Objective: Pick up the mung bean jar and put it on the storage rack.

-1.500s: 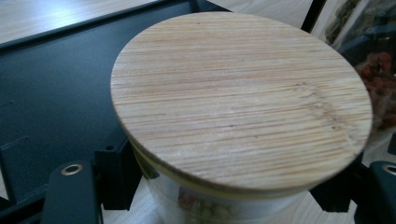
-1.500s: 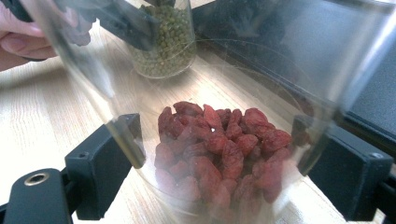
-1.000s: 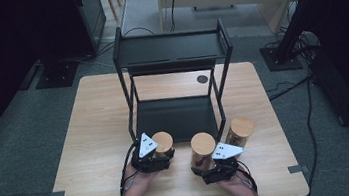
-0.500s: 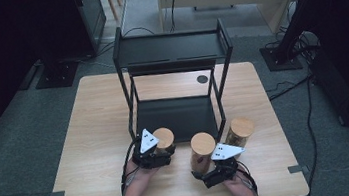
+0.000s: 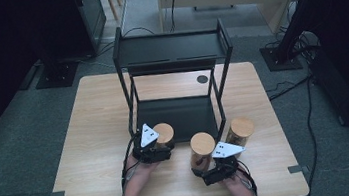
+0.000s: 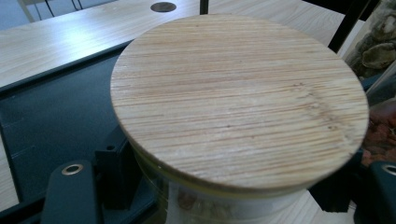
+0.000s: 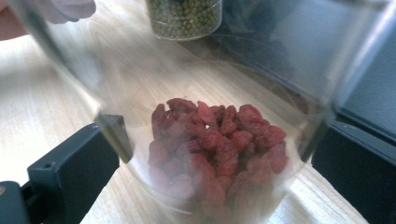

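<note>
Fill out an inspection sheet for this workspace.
Surface: light wooden table, with a round port near the back.
Job's things: three wood-lidded glass jars in front of a black two-tier rack: left jar, middle jar with red dried berries, right jar.
Clutter: nothing seen.
Grippers: left gripper straddles the left jar, grip unclear; right gripper has just been opening, with the middle jar between its jaws.
Cables: gripper cable trails along the forearm; floor cables lie to the right.
Surroundings: grey carpet, dark stands.
</note>
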Demonstrator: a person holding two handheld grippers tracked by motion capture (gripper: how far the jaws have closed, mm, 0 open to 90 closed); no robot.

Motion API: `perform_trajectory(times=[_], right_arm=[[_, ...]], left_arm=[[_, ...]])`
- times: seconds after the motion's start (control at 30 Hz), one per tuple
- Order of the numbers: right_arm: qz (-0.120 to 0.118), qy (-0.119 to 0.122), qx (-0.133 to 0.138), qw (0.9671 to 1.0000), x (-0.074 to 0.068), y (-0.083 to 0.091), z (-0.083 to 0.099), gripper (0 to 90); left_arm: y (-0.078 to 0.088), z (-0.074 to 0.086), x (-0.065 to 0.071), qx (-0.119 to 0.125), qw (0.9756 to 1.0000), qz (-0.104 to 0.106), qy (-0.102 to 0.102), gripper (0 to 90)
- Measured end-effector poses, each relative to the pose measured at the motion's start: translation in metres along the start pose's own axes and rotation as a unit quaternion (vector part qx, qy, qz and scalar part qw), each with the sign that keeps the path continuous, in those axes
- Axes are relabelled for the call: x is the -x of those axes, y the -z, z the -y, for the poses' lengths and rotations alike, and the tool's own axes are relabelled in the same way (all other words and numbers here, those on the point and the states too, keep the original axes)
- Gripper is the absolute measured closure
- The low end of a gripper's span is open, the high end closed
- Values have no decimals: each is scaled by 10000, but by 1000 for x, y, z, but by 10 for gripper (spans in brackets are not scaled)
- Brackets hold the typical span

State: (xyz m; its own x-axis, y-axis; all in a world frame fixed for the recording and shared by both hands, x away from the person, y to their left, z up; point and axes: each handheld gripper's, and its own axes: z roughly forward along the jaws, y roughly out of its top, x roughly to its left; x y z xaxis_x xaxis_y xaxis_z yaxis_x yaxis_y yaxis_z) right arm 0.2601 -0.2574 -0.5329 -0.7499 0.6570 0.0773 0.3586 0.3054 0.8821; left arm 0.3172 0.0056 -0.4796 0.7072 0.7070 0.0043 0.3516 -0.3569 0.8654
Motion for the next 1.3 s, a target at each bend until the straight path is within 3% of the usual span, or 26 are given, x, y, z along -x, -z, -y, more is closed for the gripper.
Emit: perform_trajectory(times=[0.1,0.4,0.6,1.3], right_arm=[[60,3,-3,10000,-1,0,0,4],[-278,-21,-89,9996,2,-1,0,4],[-347,-171,-172,9991,5,-1,0,3],[-418,-328,-246,9983,7,-2,0,4]], left_arm=[[-1,-2,-1,-1,10000,-1,12,253],[-5,-5,-6,-1,10000,0,97,254],[-11,-7,-10,-91,9998,-42,158,254],[-31,-14,-16,-198,9996,2,220,253]])
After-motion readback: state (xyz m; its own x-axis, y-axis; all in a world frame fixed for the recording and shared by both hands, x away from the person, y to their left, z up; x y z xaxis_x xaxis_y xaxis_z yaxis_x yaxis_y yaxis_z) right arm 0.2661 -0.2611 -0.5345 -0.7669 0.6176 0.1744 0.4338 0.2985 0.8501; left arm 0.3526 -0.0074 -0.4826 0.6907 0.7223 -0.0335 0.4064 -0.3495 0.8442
